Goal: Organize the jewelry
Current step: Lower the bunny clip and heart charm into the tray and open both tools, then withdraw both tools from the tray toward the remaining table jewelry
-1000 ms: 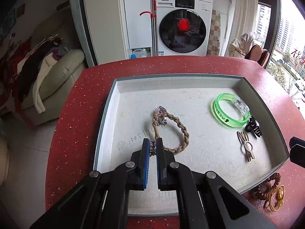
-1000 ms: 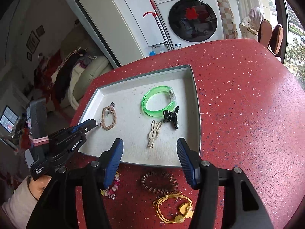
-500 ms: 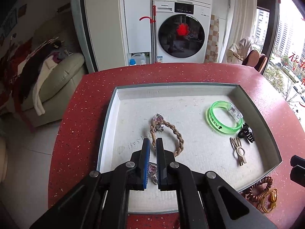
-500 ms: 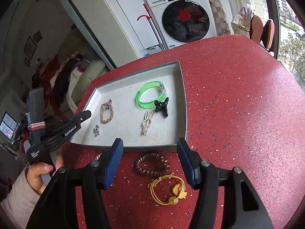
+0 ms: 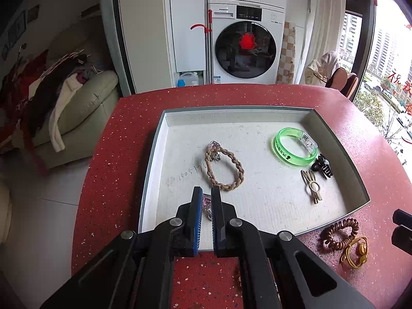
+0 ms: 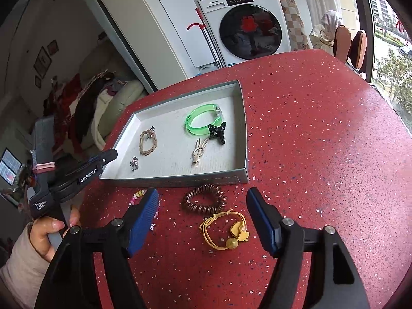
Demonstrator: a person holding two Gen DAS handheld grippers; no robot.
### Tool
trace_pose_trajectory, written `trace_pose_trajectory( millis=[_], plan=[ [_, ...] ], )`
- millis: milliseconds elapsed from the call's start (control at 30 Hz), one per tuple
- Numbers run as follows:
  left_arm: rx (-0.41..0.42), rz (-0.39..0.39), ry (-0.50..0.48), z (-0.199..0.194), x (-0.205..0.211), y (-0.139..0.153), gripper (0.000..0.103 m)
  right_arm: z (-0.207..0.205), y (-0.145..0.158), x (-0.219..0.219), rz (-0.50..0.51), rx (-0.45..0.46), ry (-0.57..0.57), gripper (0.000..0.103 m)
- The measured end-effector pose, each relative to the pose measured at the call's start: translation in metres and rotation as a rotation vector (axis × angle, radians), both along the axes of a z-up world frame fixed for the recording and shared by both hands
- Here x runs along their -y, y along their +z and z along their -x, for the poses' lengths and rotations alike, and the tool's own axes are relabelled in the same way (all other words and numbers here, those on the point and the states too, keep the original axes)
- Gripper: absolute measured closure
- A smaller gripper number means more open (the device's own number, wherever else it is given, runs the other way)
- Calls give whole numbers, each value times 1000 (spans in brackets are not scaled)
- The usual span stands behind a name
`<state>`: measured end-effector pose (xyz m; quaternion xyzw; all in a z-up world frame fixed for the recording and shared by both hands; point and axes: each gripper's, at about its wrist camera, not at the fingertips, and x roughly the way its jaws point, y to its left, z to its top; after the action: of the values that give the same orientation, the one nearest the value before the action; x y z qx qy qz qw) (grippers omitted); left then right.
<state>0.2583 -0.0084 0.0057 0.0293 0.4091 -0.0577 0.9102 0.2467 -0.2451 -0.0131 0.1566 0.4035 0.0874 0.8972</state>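
Note:
My left gripper [image 5: 206, 190] is shut and empty, hovering over the near left part of the grey tray [image 5: 152, 164]. A small pink and silver charm [image 5: 206, 203] lies on the tray floor just below its tips, apart from them [image 6: 134, 163]. The tray also holds a braided bracelet [image 5: 238, 167], a green bangle [image 5: 279, 149], a black claw clip [image 5: 322, 167] and a beige rabbit clip [image 5: 311, 186]. My right gripper [image 6: 203, 193] hangs over the red table in front of the tray, its jaws opening. A brown coil hair tie [image 6: 203, 209] and a yellow hair tie [image 6: 231, 231] lie between its fingers, untouched.
A colourful bead bracelet [image 6: 140, 195] lies on the table, half hidden behind my right gripper's left finger. A hand [image 6: 49, 234] in a pale sleeve holds the left gripper [image 6: 112, 153]. Beyond the table stand a washing machine [image 5: 244, 49] and a sofa [image 5: 85, 103].
The charm was at the left gripper's tips; now it lies in the tray, and that gripper has drawn back and up. The right gripper pulled back over the hair ties and its jaws widened.

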Motion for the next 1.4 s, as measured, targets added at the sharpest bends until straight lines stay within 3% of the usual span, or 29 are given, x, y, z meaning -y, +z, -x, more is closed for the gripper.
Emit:
trace_pose_trajectory(
  millis=[433,467,500,533,767,967,1067,1233,1400],
  plan=[
    [25,30,-5,39,-8,10,78,26,1,5,-12,19,-41,17],
    [29,34,-6,41,-9,11,70,27,1,5,-13,22,-44,13],
    [30,37,-8,43,-10,12,45,29,1,6,-11,23,-48,6],
    [22,39,-5,44,-11,12,0,30,2,7,-12,33,-52,0],
    [75,31,4,34,-4,-30,0,37,7,4,9,51,-46,0],
    [99,-31,16,25,6,-81,0,44,5,4,47,34,-45,0],
    [65,-43,23,15,7,-115,0,45,-3,5,65,0,-37,0],
    [-25,-7,3,-3,13,-174,0,46,-24,6,92,-74,-26,0],
    [-88,28,45,-25,12,-221,0,42,-34,7,110,-103,-29,0]
  ],
)
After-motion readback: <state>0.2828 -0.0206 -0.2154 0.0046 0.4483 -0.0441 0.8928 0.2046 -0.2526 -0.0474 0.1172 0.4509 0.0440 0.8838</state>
